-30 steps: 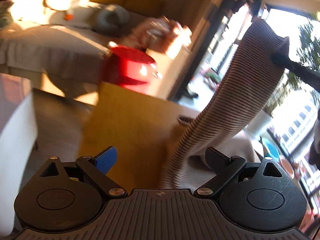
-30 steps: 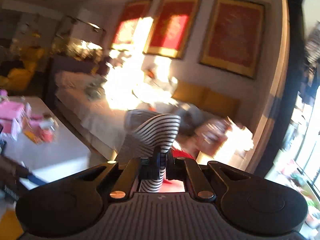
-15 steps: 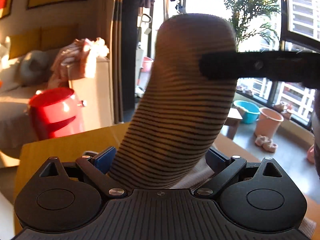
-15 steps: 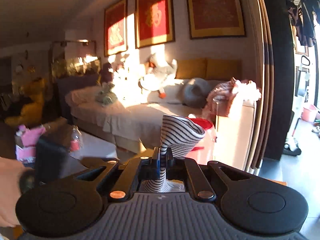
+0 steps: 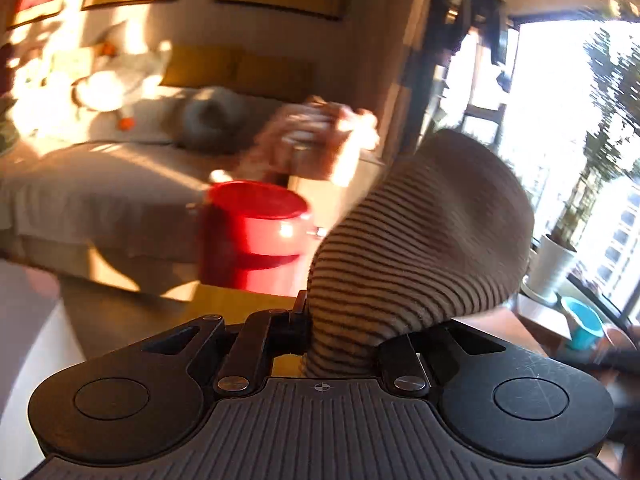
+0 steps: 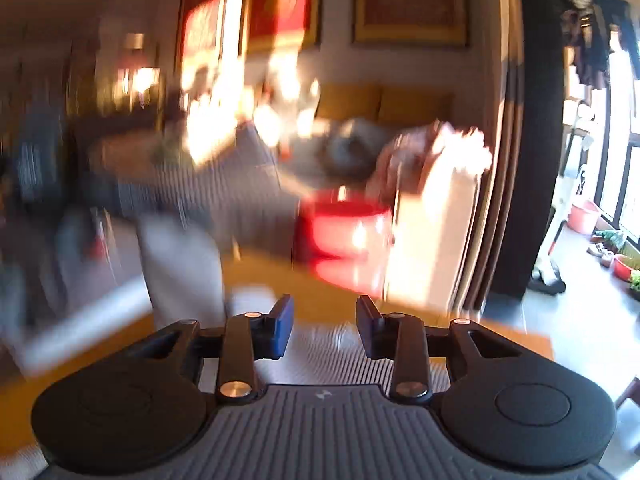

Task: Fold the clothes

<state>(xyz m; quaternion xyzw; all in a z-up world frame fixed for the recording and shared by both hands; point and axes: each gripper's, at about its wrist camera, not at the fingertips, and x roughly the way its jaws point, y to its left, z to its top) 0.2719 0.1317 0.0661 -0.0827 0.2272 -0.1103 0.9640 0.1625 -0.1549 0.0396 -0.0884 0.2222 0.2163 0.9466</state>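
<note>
**Left pinches the striped cloth, right spread**

Left hand-held gripper (image 5: 344, 332): I see its fingers pressed onto a striped cloth (image 5: 424, 240), which bulges up and to the right above the yellow bench (image 5: 236, 304). Right hand-held gripper (image 6: 324, 330) is spread, blue pads apart and nothing between them; blurred striped fabric lies on the bench just beneath it. Behind the bench I make out a red pot (image 5: 256, 232) and a bed (image 5: 100, 176). My right view is heavily blurred.

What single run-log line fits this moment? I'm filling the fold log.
left gripper: shut on striped knit garment | right gripper: open, holding nothing | view: blurred
</note>
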